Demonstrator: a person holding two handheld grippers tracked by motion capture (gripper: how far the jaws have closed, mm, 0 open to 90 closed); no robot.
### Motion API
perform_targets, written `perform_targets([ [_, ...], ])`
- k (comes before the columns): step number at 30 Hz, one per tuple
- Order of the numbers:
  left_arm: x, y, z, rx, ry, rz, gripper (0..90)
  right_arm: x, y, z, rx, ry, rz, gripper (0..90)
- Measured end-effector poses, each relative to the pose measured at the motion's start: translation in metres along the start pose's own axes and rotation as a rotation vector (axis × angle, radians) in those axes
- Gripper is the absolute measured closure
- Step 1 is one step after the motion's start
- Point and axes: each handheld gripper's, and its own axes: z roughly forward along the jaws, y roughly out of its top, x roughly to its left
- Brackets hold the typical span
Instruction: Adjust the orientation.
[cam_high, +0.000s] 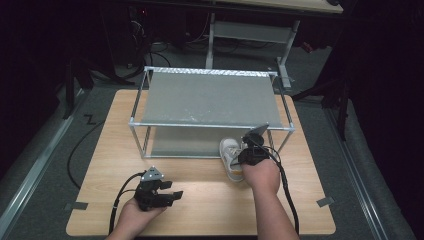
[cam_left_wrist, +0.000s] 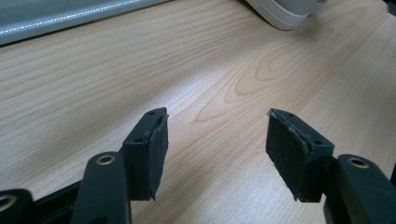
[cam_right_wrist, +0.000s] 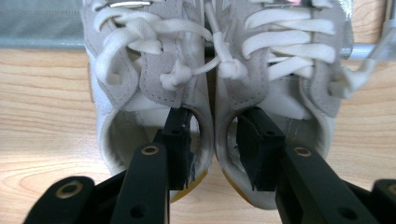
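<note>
Fingers (cam_right_wrist: 180, 140) of right gripper (cam_right_wrist: 219, 140) one inside each heel opening of paired white shoes (cam_right_wrist: 210, 84), loosely spread; pinch on inner walls unclear, toes cropped, at shelf rack (cam_high: 210, 97) front. Left gripper (cam_left_wrist: 217, 140) fingers spread, empty, over table (cam_left_wrist: 140, 70).

- Left tool (cam_high: 172, 195): black, a grey three-cornered plate on top, a black cable trailing.
- Right tool (cam_right_wrist: 215, 140): black arms with brass-ringed screw holes, worn rubber pads (cam_right_wrist: 180, 140).
- Bare forearms, no sleeves.
</note>
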Motion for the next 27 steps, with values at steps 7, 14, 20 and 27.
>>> perform_targets([
  [7,-0.001,0.0,0.001,0.004,0.0,0.0,39.7,-0.004,-0.002,-0.011,-0.033,0.005,-0.041,64.4],
  [14,-0.002,0.0,0.002,0.006,0.0,0.004,39.8,-0.008,-0.001,-0.034,-0.035,-0.011,-0.055,64.4],
  [20,-0.001,0.0,-0.001,0.0,-0.001,0.004,41.0,-0.019,-0.009,-0.043,-0.066,-0.022,-0.067,66.5],
  [27,-0.003,0.0,0.0,-0.005,0.033,0.025,45.1,-0.048,-0.038,-0.044,-0.156,-0.068,-0.119,72.5],
])
